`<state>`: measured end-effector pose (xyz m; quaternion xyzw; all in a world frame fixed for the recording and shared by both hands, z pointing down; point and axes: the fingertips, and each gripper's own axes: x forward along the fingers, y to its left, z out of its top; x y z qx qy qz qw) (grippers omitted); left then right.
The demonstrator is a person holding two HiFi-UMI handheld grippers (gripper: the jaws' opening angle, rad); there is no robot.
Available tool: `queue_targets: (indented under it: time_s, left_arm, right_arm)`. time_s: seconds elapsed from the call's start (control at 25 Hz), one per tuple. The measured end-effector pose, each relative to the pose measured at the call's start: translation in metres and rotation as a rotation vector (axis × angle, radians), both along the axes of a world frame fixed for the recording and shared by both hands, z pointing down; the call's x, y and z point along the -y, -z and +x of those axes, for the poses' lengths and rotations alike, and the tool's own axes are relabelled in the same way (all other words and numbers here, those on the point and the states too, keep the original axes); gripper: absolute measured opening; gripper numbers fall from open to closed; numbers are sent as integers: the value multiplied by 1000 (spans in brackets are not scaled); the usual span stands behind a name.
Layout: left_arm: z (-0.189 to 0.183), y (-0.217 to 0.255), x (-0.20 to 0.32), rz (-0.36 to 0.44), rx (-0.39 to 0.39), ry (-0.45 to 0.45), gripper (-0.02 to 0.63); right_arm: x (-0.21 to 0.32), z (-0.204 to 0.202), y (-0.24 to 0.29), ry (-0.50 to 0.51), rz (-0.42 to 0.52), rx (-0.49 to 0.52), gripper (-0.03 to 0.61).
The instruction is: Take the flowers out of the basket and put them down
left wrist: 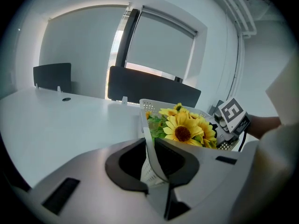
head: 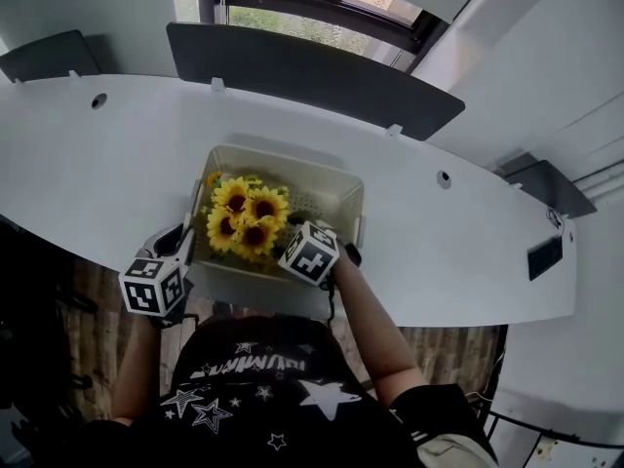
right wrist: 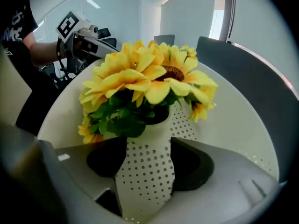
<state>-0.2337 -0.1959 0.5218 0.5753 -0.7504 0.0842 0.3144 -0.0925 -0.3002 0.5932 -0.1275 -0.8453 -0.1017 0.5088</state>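
Note:
A cream perforated basket [head: 327, 195] stands near the front edge of the white table [head: 107, 164]. A bunch of yellow sunflowers [head: 249, 220] with green leaves sits upright in its left half. My left gripper [head: 185, 244] is at the basket's left rim; in the left gripper view it [left wrist: 150, 164] is shut on the thin rim wall [left wrist: 148, 146], with the sunflowers [left wrist: 183, 130] just beyond. My right gripper [head: 304, 232] is at the near right side. In the right gripper view it [right wrist: 145, 167] stands open astride the dotted wall [right wrist: 145, 185], below the sunflowers [right wrist: 149, 80].
Dark divider panels [head: 302, 66] line the table's far edge, below a window. Two cable holes [head: 98, 99] [head: 444, 178] sit in the tabletop. The person's black star-print shirt [head: 263, 388] fills the near side. The right gripper's marker cube [left wrist: 231, 113] shows past the flowers.

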Motion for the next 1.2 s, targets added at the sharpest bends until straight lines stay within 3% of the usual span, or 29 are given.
queue_targets:
  time_s: [0.2, 0.56, 0.84, 1.2]
  left_arm:
    - [0, 0, 0, -2, -2, 11, 61]
    - [0, 0, 0, -4, -3, 39, 55]
    - [-1, 0, 0, -9, 6, 49, 54]
    - [2, -1, -1, -2, 3, 65, 52]
  right_arm:
    - [-7, -10, -9, 52, -16, 33, 347]
    - [-9, -34, -14, 46, -71, 205, 483]
    - [-11, -48, -22, 35, -94, 249, 520]
    - [-20, -63, -26, 104, -87, 305, 520]
